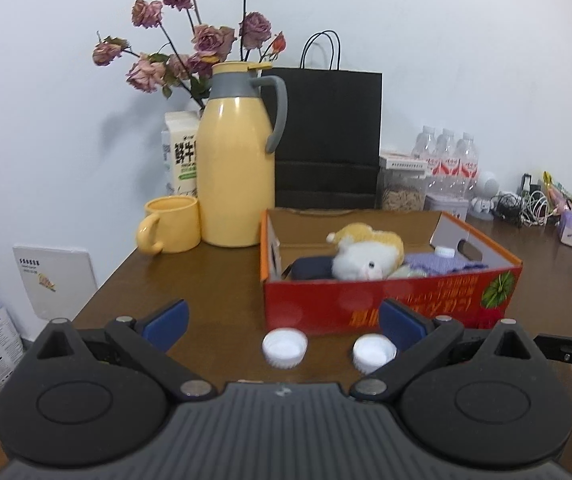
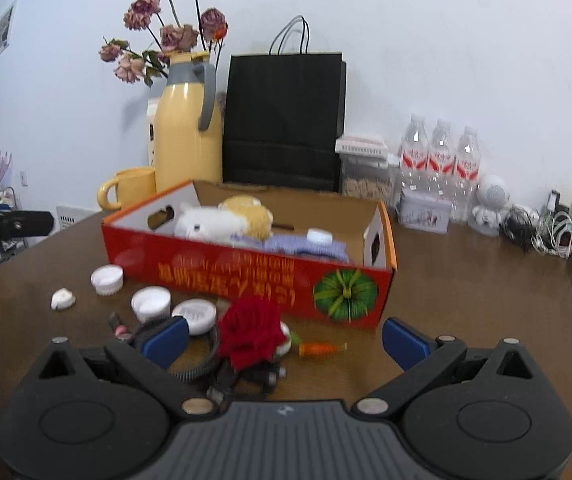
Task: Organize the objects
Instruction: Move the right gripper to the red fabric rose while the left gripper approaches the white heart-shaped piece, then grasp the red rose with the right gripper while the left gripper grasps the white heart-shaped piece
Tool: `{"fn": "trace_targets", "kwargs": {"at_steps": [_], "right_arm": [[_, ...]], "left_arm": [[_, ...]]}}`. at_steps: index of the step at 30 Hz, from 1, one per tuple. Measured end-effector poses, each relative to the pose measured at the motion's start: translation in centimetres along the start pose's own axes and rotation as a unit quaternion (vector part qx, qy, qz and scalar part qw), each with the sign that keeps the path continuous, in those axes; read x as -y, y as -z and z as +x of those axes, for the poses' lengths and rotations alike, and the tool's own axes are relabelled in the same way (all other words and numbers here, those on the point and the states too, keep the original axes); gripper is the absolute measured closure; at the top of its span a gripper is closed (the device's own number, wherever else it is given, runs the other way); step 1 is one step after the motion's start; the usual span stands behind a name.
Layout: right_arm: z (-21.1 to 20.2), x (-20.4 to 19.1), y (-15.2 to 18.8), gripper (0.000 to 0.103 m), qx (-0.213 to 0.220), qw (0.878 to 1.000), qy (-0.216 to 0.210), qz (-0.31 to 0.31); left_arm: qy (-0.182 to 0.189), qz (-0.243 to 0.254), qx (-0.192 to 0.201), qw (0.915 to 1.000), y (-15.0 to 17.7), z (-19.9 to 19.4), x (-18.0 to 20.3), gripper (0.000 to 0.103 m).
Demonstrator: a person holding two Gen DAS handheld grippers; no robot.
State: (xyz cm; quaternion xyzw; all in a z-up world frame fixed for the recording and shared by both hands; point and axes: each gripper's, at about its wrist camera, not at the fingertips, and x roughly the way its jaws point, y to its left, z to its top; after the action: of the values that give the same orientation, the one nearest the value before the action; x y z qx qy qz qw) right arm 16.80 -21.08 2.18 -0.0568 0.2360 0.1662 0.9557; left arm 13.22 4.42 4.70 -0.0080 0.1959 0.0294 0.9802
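Indoors, brown wooden table (image 1: 214, 280) against a white wall (image 1: 466, 60). At the back: yellow jug (image 1: 234, 168), yellow mug (image 1: 170, 224), black paper bag (image 1: 326, 136), three water bottles (image 2: 440, 160). Red cardboard box (image 2: 270, 276) holds a plush toy (image 2: 222, 218) and purple cloth (image 2: 306, 246). White caps (image 1: 285, 347) lie just before it, between my left tongs (image 1: 284, 322), spread wide, empty. Right tongs (image 2: 284, 338) also wide, a red rose (image 2: 252, 330) and small carrot (image 2: 320, 349) between them.
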Motion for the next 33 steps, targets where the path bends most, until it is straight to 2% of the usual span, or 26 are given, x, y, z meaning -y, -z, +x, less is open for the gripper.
{"fn": "trace_targets", "kwargs": {"at_steps": [7, 12, 14, 19, 22, 23, 24, 25, 27, 33], "right_arm": [[-0.5, -0.4, 1.6, 0.0, -0.02, 1.0, 0.001, -0.003], [0.6, -1.0, 0.9, 0.0, -0.019, 1.0, 0.002, -0.017], [1.6, -1.2, 0.5, 0.003, -0.021, 0.999, 0.0, -0.024], [5.2, -2.1, -0.6, 0.023, -0.042, 0.998, -0.007, -0.039], [6.9, -2.0, -0.9, 0.027, -0.052, 0.998, -0.014, -0.018], [7.2, -1.8, -0.8, 0.035, -0.054, 0.998, -0.019, -0.007], [7.5, -1.8, -0.6, 0.056, -0.056, 0.998, -0.023, -0.002], [7.6, -1.8, -0.4, 0.06, -0.057, 0.998, -0.026, 0.0], [7.5, -1.7, -0.1, 0.065, -0.052, 0.998, -0.034, 0.0], [5.4, -1.0, 0.1, 0.067, 0.004, 0.999, -0.04, 0.015]], "left_arm": [[-0.008, -0.002, -0.021, 0.9997, 1.6, -1.1, -1.0, 0.0], [-0.007, -0.003, -0.029, 0.9996, 2.0, -0.9, -0.9, 0.0], [-0.005, -0.003, -0.032, 0.9995, 2.1, -0.6, -0.7, 0.0], [-0.009, -0.006, -0.044, 0.999, 2.7, 0.3, -0.9, 0.0], [-0.015, -0.008, -0.054, 0.9984, 3.1, 0.8, -1.3, 0.0], [-0.018, -0.008, -0.058, 0.9982, 3.2, 1.0, -1.5, 0.0], [-0.02, -0.009, -0.061, 0.9979, 3.3, 1.2, -1.6, 0.0], [-0.022, -0.009, -0.062, 0.9978, 3.4, 1.3, -1.7, 0.0], [-0.027, -0.011, -0.067, 0.9974, 3.5, 1.6, -1.9, 0.0], [-0.033, -0.016, -0.08, 0.9962, 4.1, 2.5, -2.1, 0.0]]}}
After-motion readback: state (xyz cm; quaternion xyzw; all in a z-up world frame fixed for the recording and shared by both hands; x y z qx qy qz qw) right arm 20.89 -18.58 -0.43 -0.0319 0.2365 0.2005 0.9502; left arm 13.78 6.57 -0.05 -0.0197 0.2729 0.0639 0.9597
